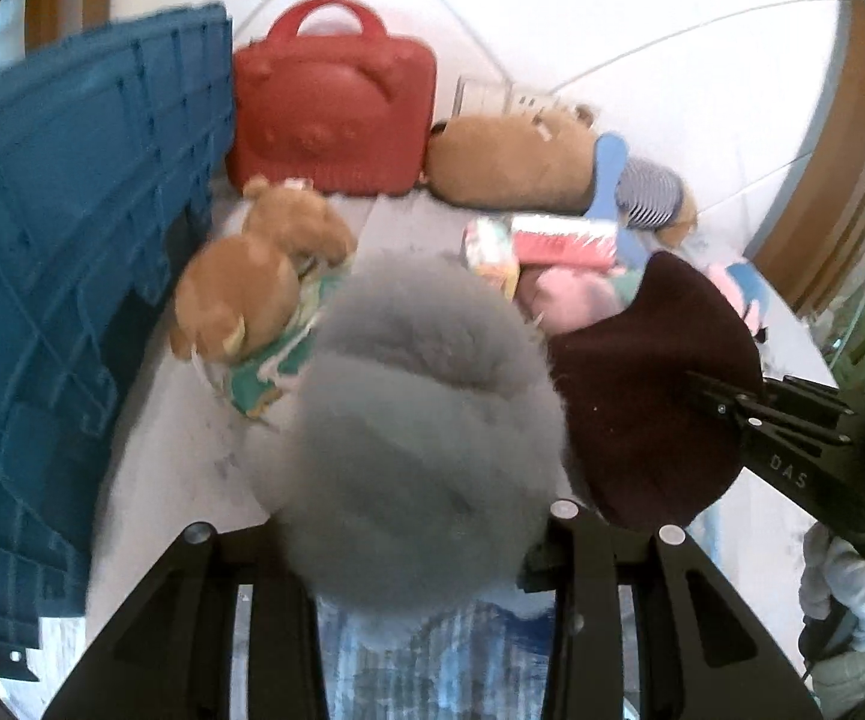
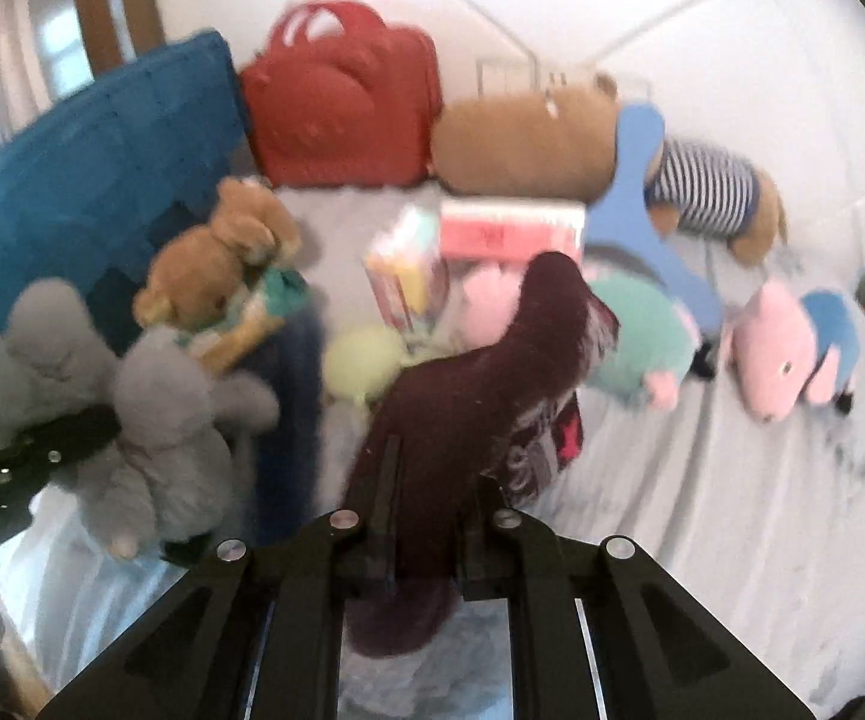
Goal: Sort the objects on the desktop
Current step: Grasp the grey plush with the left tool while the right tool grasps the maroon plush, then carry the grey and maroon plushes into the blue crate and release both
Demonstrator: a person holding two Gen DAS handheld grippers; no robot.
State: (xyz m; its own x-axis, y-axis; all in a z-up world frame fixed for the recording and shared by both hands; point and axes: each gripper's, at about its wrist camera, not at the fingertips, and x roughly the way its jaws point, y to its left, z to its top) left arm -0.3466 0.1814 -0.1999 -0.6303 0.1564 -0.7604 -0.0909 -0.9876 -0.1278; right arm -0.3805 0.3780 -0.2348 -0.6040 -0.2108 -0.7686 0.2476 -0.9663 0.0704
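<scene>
Left wrist view: the grey plush toy (image 1: pixel 426 420) is seen filling the lower centre, pinched between the left tongs (image 1: pixel 426 546) at its near end.
Right wrist view: the maroon cloth (image 2: pixel 462 384) is pinched by the right tongs (image 2: pixel 426 540), which are pressed together on its near end.
Long axis: the cloth is drawn out from the tongs up toward frame centre; the far end droops over the pink plush (image 2: pixel 486 300).
Grey toy, from the right: it is seen at lower left, gripped across its middle by a dark finger.
Relation that matters: both things are already held and appear lifted off the worktop (image 2: pixel 702 480).
Blue crate (image 1: pixel 60 240): it is set at the left edge, beside the left tongs' load, so the left hand is judged nearer.
Surroundings: a red case (image 1: pixel 336 108) and a brown bear (image 1: pixel 264 276) are left beyond.
</scene>
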